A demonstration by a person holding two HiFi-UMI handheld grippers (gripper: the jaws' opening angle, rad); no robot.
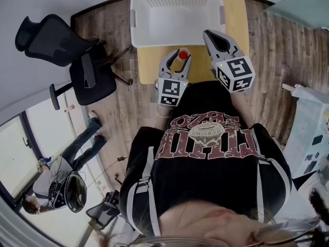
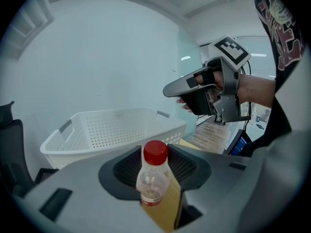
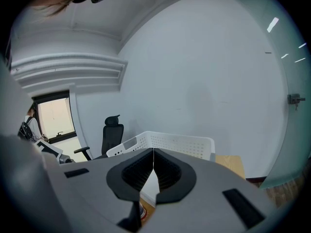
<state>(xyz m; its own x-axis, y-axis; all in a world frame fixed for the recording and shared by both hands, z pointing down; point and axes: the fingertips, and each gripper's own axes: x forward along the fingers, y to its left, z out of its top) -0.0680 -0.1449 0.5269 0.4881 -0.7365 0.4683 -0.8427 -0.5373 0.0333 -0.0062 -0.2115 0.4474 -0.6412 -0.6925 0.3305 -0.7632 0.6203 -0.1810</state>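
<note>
Bottle, clear with red cap, upright between pads of left gripper, cap above jaw line. Left jaws part-open, clamped on bottle body. Held at near edge of table, just short of white basket.

Right gripper: jaws together, nothing between, raised beside left gripper.

Head view shows only bottle's cap. Left gripper view shows bottle body and hand on right gripper. Right gripper view adds office chair behind basket.
</note>
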